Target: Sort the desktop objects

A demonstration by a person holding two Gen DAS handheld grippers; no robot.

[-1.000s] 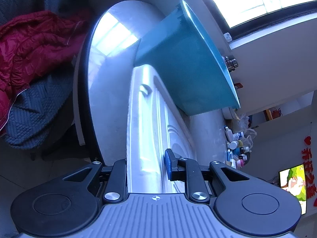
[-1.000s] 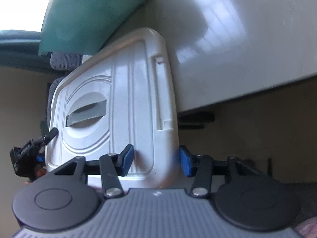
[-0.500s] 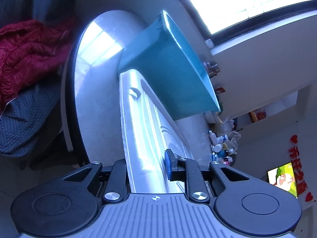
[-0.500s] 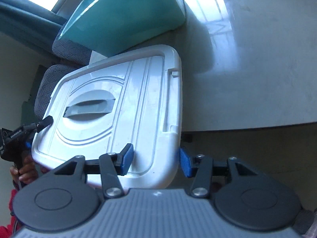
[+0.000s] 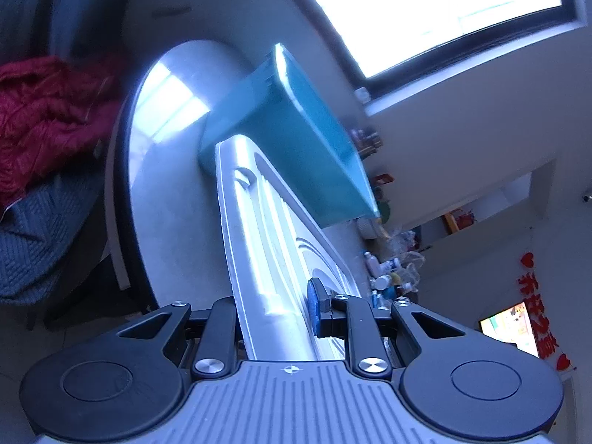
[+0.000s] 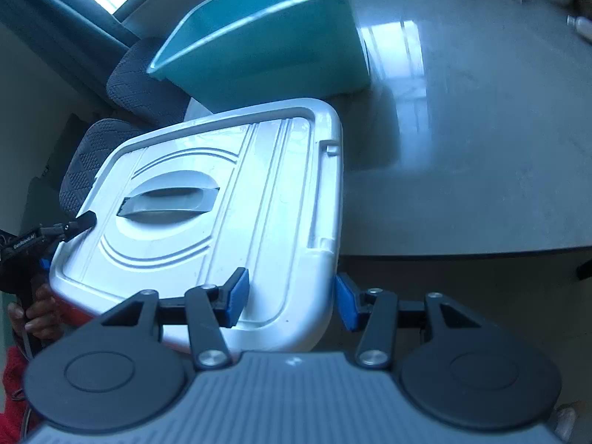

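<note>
Both tongs hold the white lid point(image 6: 207, 214). The right tongs point(image 6: 288, 296) pinch its near edge, and the left tongs point(image 5: 273, 310) pinch its far edge. The lid is up in the air, beside the blue tub point(image 6: 270, 44) on the table point(image 6: 481, 148). I think the sorting has hardly begun: the lid is not yet set down, and bottles point(image 5: 384, 277) wait far off.

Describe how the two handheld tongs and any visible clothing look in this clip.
Both tongs share one build: a grey ribbed body, two round black discs, black linkage arms with silver screws, and blue pads. The right tongs show both pads; the left tongs show one. In the right view, the left tongs' black body carries small white lettering, with a red sleeve below.
</note>
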